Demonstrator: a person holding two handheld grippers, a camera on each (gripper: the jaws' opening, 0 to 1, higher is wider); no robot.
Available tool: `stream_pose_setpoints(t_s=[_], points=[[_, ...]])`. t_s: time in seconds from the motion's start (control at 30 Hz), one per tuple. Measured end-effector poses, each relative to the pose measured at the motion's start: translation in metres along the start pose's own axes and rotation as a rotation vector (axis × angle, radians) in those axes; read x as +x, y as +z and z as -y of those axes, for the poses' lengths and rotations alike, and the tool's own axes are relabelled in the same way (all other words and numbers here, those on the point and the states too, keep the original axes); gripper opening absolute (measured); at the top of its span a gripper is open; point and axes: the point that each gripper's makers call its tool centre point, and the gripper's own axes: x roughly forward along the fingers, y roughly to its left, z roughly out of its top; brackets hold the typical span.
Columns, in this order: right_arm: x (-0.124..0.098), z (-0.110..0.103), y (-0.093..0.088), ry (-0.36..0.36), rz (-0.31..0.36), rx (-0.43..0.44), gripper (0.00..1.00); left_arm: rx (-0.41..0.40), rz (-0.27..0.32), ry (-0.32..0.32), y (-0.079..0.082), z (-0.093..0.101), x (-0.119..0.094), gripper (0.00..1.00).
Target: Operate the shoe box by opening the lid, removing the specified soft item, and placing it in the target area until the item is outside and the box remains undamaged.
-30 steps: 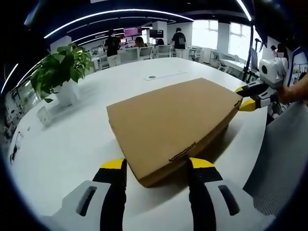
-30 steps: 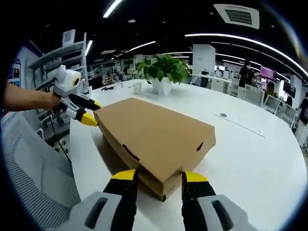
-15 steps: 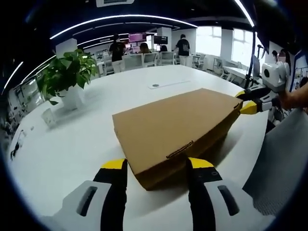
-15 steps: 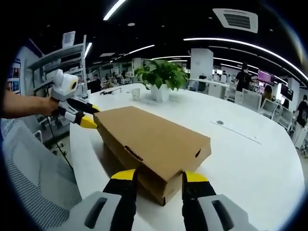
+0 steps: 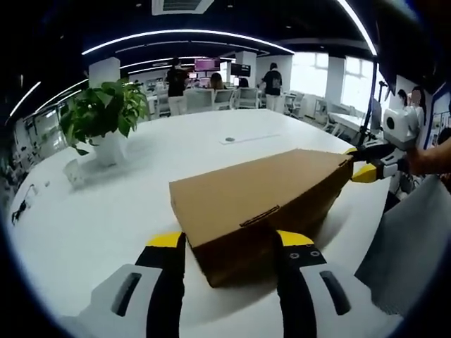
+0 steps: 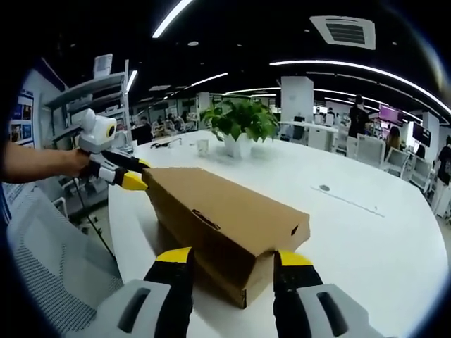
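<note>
White and wide, the round table (image 5: 106, 211) sits in a big office with chairs and people far behind. One green plant (image 5: 99, 113) in a white pot stands at about 10 o'clock in the left gripper view.

The brown shoe box (image 5: 261, 201) rests on the table, near the edge. Its lid (image 6: 218, 204) looks tipped up a little on one long side, but the box is not open yet, and nothing inside can be seen.

It is cardboard, so it is probably light and stiff, but thin. Squeeze too hard and it could dent or rip. The best place to grab looks like the lid's edge at each end, lifting both ends together.

The left gripper (image 5: 229, 243) has its jaws apart, one on each side of the near end of the box. The right gripper (image 6: 229, 260) is the same at the other end. I cannot tell if the jaws touch the cardboard. Both point low and flat along the table. A person's arm (image 6: 42, 163) shows at 9 o'clock in the right gripper view.
</note>
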Motion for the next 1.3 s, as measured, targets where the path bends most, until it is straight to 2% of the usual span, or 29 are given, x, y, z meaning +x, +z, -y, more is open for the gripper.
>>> stream_pose_setpoints(t_s=[0.5,0.87,1.0,1.1,1.3], points=[[-0.003,0.008,0.035,-0.011,0.073,-0.034,0.45,0.047,0.041,-0.034,0.036,-0.001,-0.005,0.59],[-0.002,0.018,0.056,-0.033,0.105,-0.039,0.45,0.081,0.054,-0.024,0.056,-0.008,-0.003,0.56],[0.0,0.023,0.061,-0.039,0.109,-0.041,0.45,0.081,0.06,-0.009,0.063,-0.014,-0.001,0.52],[0.001,0.025,0.064,-0.045,0.109,-0.049,0.45,0.073,0.065,0.008,0.068,-0.022,-0.001,0.44],[0.003,0.03,0.071,-0.052,0.113,-0.06,0.45,0.088,0.076,0.026,0.077,-0.028,0.001,0.38]])
